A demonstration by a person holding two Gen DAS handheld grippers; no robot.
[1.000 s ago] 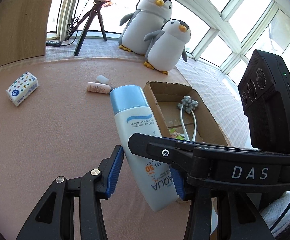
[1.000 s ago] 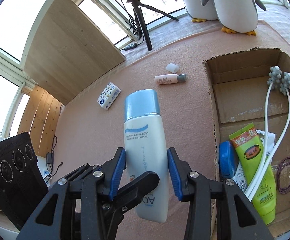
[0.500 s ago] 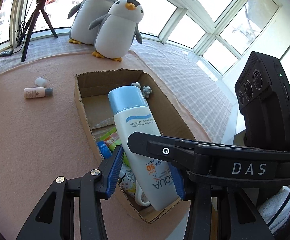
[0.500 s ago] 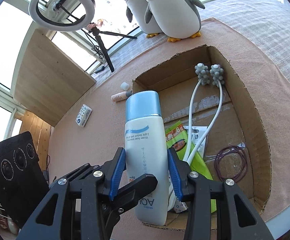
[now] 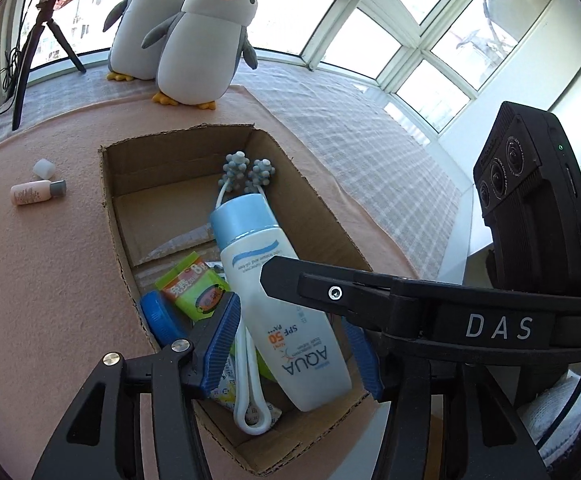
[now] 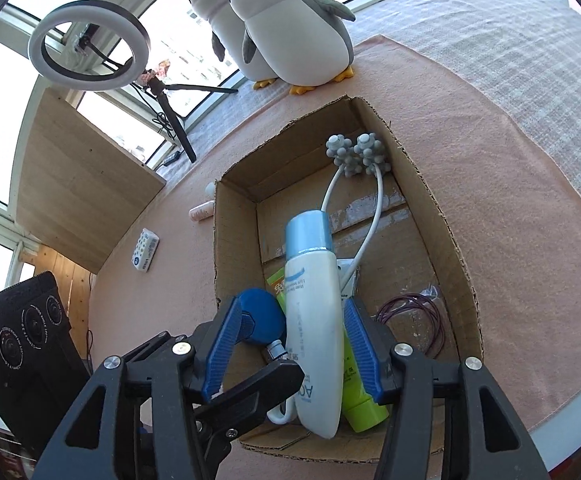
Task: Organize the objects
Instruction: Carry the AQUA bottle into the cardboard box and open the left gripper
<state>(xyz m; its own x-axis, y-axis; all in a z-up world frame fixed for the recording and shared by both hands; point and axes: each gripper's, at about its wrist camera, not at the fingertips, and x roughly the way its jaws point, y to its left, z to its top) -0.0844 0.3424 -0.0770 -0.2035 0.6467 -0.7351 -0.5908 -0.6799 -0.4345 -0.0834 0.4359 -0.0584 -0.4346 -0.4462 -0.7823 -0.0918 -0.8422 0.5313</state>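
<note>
Bottle (image 5: 278,308) lies in the box (image 5: 108,184), atop the green tube (image 5: 194,286) and massager (image 5: 246,170). Both claws, left (image 5: 294,344) and right (image 6: 286,344), are spread apart around it, released.

Between the blue-padded black fingers (image 6: 354,344) stands a white bottle (image 6: 314,320) with a pale blue cap; beyond it, a brown cardboard box (image 6: 422,184) holds a lime-green tube (image 5: 194,284); ahead sit grey-and-white penguins (image 6: 298,28) on pink cloth (image 5: 42,272).
</note>
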